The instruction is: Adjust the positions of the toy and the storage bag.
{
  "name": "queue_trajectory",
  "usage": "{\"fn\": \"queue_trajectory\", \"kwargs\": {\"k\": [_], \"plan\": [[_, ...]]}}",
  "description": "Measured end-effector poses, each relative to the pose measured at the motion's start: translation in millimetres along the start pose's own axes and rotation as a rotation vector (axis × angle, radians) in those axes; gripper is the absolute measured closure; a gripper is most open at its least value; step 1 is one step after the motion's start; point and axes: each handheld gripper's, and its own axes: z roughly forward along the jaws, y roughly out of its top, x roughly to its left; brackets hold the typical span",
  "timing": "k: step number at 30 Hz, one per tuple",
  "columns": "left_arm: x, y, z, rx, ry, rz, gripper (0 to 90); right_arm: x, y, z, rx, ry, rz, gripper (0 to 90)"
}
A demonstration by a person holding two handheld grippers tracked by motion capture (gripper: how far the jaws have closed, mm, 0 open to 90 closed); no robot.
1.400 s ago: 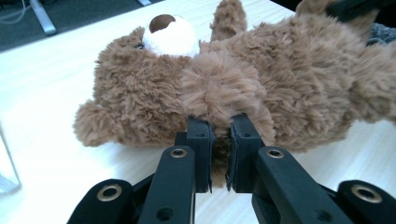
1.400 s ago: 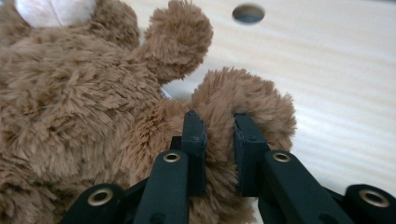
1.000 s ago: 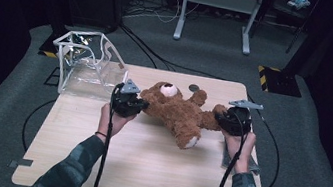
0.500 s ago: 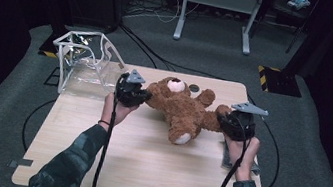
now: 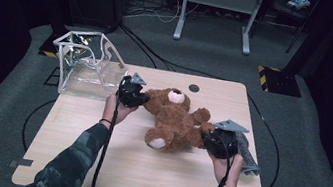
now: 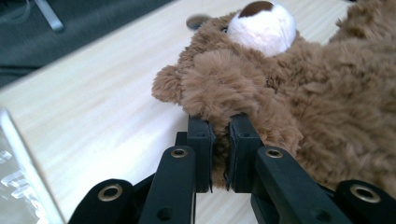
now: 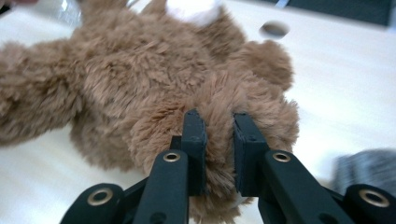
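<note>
Two tools pinch teddy bear (image 5: 175, 120) on wooden table (image 5: 142, 170); grey carpet (image 5: 315, 162).

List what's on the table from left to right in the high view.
Clear box → left gripper → teddy bear → right gripper → grey cloth.

A light wooden table (image 5: 92, 163) stands on grey carpet (image 5: 315, 162) in a dark room.
</note>
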Motion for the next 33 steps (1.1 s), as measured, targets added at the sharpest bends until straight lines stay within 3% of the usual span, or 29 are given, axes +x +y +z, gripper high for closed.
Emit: {"fn": "queue_trajectory", "kwargs": {"k": [3,6,9,11,13,15,20,26,33], "plan": [[3.9,-11.6,5.9,0.024,-0.024,-0.031,81.8,8.5,-13.1,9.8,0.042,0.048,-0.020,74.7],[7.9,-23.4,8.7,0.031,-0.042,-0.080,80.4,9.5,-21.4,15.8,0.061,0.100,-0.007,66.7],[15.3,-32.6,8.0,0.024,-0.069,-0.144,77.9,3.0,-23.1,12.9,0.039,0.138,0.015,50.0],[17.4,-35.6,6.2,0.024,-0.072,-0.163,74.0,-2.6,-24.0,9.4,0.024,0.145,0.035,39.2],[19.4,-38.3,3.6,0.023,-0.065,-0.203,66.0,-9.6,-27.2,7.6,0.014,0.120,0.057,28.3],[19.0,-40.4,1.4,0.021,-0.065,-0.257,52.4,-16.0,-34.5,8.5,0.013,0.111,0.068,21.5],[13.9,-37.7,-8.5,0.012,-0.038,-0.276,30.3,-25.6,-60.6,19.3,0.043,0.058,0.064,13.8],[3.9,-24.4,-22.8,-0.006,-0.006,-0.272,21.8,-28.8,-81.3,18.0,0.047,0.024,0.069,5.9],[-10.5,-3.1,-33.9,-0.041,0.040,-0.264,15.3,-29.7,-93.8,3.3,0.022,-0.068,0.054,0.3]]}}
